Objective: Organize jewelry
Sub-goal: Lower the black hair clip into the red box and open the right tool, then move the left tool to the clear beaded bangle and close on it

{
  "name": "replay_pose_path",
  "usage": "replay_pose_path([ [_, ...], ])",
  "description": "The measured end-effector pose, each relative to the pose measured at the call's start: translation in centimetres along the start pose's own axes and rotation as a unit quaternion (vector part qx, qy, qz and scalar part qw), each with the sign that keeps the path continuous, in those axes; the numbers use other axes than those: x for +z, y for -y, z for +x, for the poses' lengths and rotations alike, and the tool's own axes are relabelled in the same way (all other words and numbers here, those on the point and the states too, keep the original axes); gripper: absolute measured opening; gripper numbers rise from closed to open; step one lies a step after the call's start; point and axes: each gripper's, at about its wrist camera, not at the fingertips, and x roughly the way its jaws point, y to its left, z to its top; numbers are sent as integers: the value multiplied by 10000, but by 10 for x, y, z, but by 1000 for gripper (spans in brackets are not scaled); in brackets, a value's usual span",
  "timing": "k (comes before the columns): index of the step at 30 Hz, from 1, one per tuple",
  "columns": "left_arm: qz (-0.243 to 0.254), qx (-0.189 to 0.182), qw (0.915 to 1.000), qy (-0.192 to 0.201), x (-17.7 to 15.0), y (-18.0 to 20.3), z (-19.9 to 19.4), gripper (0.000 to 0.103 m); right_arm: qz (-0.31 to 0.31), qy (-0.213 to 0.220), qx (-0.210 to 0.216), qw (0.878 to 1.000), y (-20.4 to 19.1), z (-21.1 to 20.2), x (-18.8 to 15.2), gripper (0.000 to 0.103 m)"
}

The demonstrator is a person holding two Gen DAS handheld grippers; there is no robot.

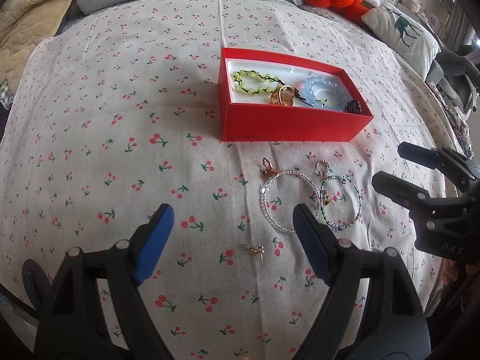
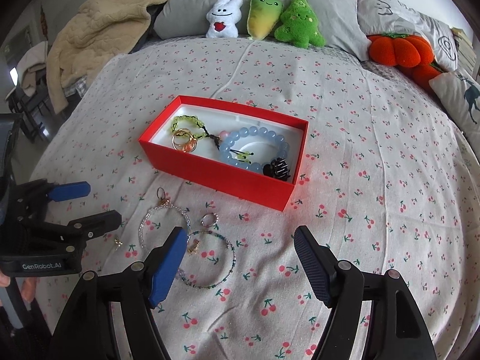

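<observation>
On the cherry-print bed [image 1: 120, 120]: red box [image 1: 288, 123] partly filled; clear bead bracelet [image 1: 271, 207], green bead bracelet [image 1: 342, 204], rings and earring [image 1: 253, 249] outside. Left gripper [image 1: 232, 240] and right gripper [image 2: 240, 258] wide open, empty. We centre the earring, close gently.

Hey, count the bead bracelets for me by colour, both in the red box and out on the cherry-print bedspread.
Yellow-green bead bracelet, in the red cardboard box: 1
Pale blue round-bead bracelet, in the box: 1
Clear bead bracelet, on the cherry-print bedspread: 1
Thin green-and-blue bead bracelet, on the bedspread: 1
Total: 4
</observation>
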Motion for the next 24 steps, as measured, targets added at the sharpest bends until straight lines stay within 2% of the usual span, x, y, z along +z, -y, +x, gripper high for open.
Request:
replay_pose_path([
  [14, 374, 118, 9990, -197, -20, 9, 10, 82, -120, -326, 32, 9994, 2, 6, -31, 76],
  [19, 518, -4, 9983, -261, -25, 13, 20, 82, -98, -445, -6, 9990, 8, 10, -38, 76],
  [24, 646, -240, 9976, -9, -23, 17, 19, 82, -49, -550, -5, 9985, 13, 15, -43, 76],
])
